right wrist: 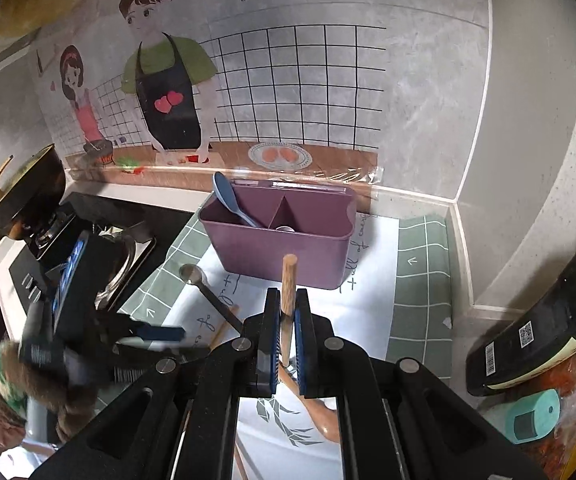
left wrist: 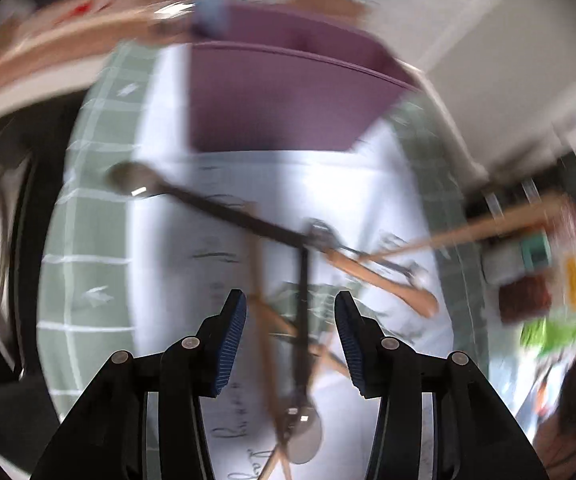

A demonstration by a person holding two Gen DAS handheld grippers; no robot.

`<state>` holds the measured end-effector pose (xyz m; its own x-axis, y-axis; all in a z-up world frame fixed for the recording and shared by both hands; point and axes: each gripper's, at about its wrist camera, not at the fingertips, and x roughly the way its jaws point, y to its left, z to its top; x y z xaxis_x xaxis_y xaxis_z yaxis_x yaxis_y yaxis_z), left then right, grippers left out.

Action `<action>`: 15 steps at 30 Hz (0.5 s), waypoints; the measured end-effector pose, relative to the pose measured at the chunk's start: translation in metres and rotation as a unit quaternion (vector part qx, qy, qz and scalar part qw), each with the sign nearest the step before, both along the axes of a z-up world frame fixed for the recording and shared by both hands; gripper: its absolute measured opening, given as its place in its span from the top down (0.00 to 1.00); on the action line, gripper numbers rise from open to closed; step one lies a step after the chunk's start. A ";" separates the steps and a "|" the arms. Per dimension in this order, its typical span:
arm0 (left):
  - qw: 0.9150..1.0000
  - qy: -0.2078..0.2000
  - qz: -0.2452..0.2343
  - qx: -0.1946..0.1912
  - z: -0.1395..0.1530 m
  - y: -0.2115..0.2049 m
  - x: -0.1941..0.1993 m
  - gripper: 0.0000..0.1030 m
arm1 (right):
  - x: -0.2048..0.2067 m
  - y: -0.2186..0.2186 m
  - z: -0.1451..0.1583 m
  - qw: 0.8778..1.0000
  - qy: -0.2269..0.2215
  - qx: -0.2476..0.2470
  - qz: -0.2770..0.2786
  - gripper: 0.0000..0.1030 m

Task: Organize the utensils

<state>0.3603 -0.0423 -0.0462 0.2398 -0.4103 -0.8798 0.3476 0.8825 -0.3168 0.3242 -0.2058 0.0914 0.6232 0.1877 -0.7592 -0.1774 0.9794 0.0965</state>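
The right tongs (right wrist: 287,322) are clenched on a wooden spoon (right wrist: 288,284). Its handle stands up between the pads and its bowl hangs below them. The purple box (right wrist: 284,248) is straight ahead of these tongs, a little further on the tabletop (right wrist: 423,312), so the right hand is the nearer one to it. The long axis of the held spoon points up and slightly toward the box, so I think the next move must carry it forward over the front wall and lower it into one compartment.

The box has two compartments. The left one holds one blue spoon (right wrist: 228,200); in the right one something pale shows at the bottom, but I cannot tell what it is.

The left tongs (left wrist: 289,308) are released, with the jaws apart, and nothing is pressed by the pads. They point down at the loose utensils on the white mat (left wrist: 367,184). Directly under them lies a dark metal spoon (left wrist: 301,320), its long axis running away from the tongs. A second dark spoon (left wrist: 208,204) lies across, toward the upper left. Several chopsticks (left wrist: 262,320) are crossed among them; the left view is blurred, so I cannot count them surely.
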 end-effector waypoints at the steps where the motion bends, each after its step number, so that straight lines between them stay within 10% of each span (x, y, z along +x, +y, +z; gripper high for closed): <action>1: 1.000 -0.012 -0.015 0.012 0.000 -0.007 -0.005 0.54 | 0.000 -0.001 0.000 1.000 0.000 0.001 0.000 0.94; 15: 0.991 -0.018 -0.051 0.123 -0.038 -0.054 -0.005 0.88 | -0.012 -0.001 0.005 1.000 -0.005 -0.001 0.002 0.94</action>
<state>0.3549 -0.0960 -0.0837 0.2422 -0.2078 -0.9477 0.4457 0.8914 -0.0816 0.3118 -0.2071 0.0960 0.6305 0.1887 -0.7529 -0.1827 0.9788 0.0923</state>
